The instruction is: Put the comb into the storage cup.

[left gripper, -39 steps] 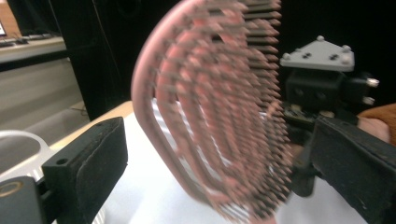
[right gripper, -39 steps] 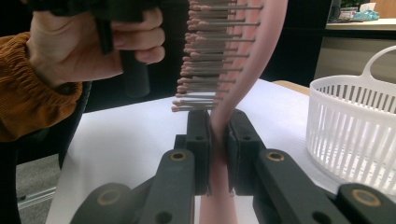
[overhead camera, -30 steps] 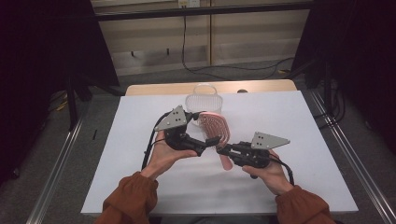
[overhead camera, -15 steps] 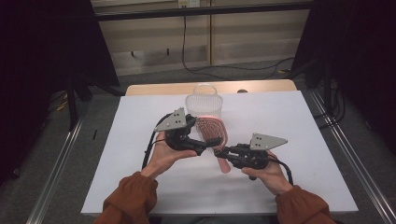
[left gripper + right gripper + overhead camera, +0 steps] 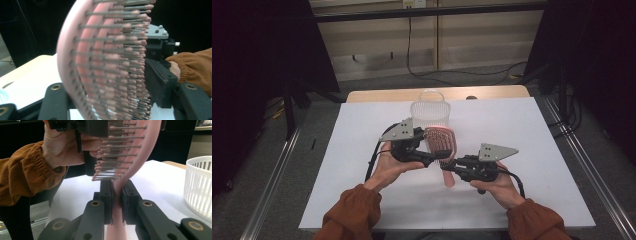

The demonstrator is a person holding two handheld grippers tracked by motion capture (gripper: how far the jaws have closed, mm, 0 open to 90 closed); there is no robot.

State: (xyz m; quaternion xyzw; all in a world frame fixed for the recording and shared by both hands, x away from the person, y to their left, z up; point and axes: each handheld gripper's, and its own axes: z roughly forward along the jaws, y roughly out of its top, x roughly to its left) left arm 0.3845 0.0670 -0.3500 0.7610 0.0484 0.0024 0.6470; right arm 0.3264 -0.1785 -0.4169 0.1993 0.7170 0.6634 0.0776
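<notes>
A pink hairbrush with pink-tipped bristles is held above the white table between both grippers. My left gripper is shut on the brush head, one jaw at its back and the other at the bristle tips. My right gripper is shut on the brush's neck, just below the bristles. The pink handle hangs below the jaws. The left gripper's body sits at the top of the right gripper view, and the right gripper's body stands behind the bristles in the left gripper view.
A white ribbed plastic basket stands upright just beyond the brush, near the table's far edge, and at the right in the right gripper view. A white sheet covers the table, with metal rails along both sides.
My right gripper has moved left to the brush and shut on its neck. The left gripper has kept hold of the brush head, almost in place.
</notes>
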